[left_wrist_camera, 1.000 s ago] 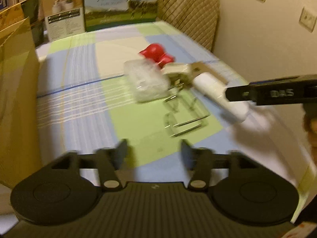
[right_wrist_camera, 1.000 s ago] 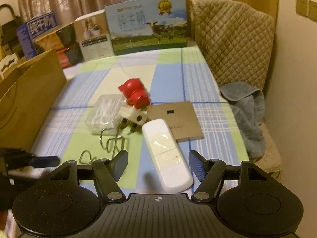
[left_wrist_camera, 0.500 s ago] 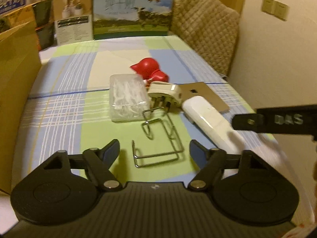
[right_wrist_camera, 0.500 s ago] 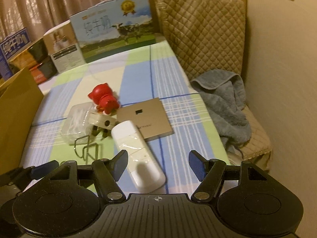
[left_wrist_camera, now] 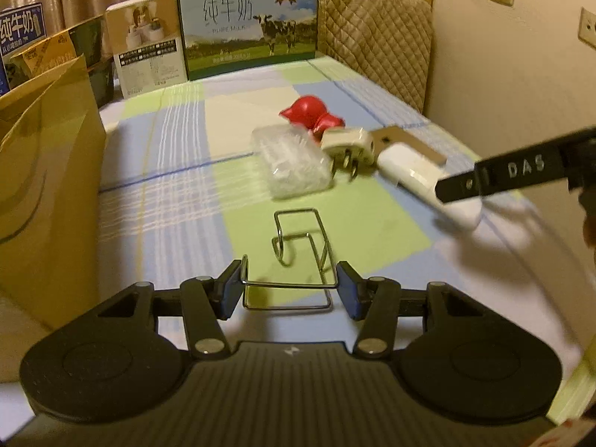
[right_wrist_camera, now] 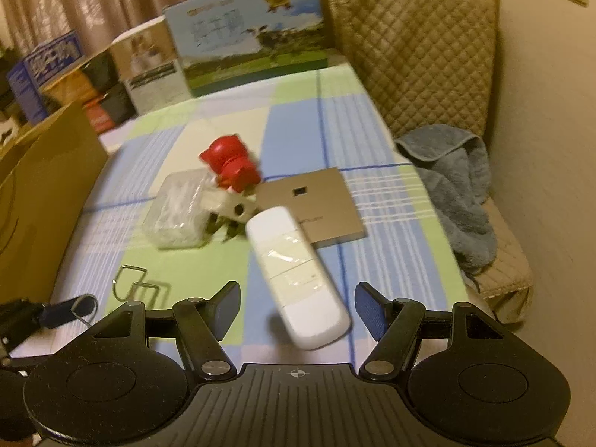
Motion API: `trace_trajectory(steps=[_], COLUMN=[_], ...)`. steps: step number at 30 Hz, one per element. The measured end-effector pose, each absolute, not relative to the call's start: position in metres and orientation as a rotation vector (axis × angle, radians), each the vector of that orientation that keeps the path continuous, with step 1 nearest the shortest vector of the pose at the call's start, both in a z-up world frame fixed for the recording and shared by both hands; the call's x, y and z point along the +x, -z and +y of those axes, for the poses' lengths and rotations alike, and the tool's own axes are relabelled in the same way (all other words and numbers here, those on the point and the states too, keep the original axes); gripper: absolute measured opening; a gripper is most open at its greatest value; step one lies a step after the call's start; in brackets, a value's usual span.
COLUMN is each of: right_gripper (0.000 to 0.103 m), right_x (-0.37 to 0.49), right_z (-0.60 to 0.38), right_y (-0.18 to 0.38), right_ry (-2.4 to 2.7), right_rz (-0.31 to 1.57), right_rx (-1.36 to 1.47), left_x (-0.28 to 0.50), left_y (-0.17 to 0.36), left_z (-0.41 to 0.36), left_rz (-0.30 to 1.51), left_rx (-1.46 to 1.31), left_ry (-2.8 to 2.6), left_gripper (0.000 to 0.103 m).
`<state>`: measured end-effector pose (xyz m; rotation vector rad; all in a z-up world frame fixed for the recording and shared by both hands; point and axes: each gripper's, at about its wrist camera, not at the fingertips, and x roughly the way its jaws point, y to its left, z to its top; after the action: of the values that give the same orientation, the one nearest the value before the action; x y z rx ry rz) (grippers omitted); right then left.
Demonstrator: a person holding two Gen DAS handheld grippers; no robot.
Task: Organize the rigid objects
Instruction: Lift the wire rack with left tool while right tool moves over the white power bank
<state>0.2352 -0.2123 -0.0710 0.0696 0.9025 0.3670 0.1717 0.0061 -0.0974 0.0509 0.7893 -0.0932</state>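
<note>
A bent wire rack [left_wrist_camera: 298, 260] lies on the checked cloth, its near end between the fingers of my left gripper [left_wrist_camera: 290, 290], whose jaws stand open on either side of it. Beyond it lie a clear plastic box [left_wrist_camera: 292, 164], a white plug [left_wrist_camera: 350, 145], a red toy [left_wrist_camera: 311, 115], a flat brown card [left_wrist_camera: 408, 141] and a long white device [left_wrist_camera: 428, 178]. My right gripper [right_wrist_camera: 298, 311] is open, low over the near end of the white device [right_wrist_camera: 298, 275]. The wire rack also shows in the right wrist view [right_wrist_camera: 136, 287].
A brown paper bag [left_wrist_camera: 41, 186] stands at the left edge. Milk cartons [left_wrist_camera: 247, 22] and boxes line the far end. A quilted chair [right_wrist_camera: 417, 48] with a grey towel [right_wrist_camera: 458, 186] stands at the right, by the wall.
My left gripper has moved forward and down until its fingers flank the wire rack. My right gripper has come lower and closer over the white device.
</note>
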Motion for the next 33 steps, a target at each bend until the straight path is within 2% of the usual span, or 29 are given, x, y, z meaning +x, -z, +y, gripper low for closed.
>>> trace_trajectory(steps=[9,25,33], right_gripper=[0.066,0.066,0.066], right_x=[0.232,0.236,0.237], right_z=[-0.194,-0.195,-0.192], right_y=[0.078,0.079,0.079], right_ry=[-0.419,-0.41,-0.414], right_rz=[0.861,0.879,0.876], right_rx=[-0.092,-0.055,-0.055], left_x=[0.164,0.171,0.173], left_y=[0.106,0.105,0.107], left_z=[0.022,0.022,0.026], left_rz=[0.759,0.724,0.745], left_rx=[0.034,-0.012,-0.04], left_ry=[0.066,0.037,0.028], left_gripper=[0.05,0.053,0.049])
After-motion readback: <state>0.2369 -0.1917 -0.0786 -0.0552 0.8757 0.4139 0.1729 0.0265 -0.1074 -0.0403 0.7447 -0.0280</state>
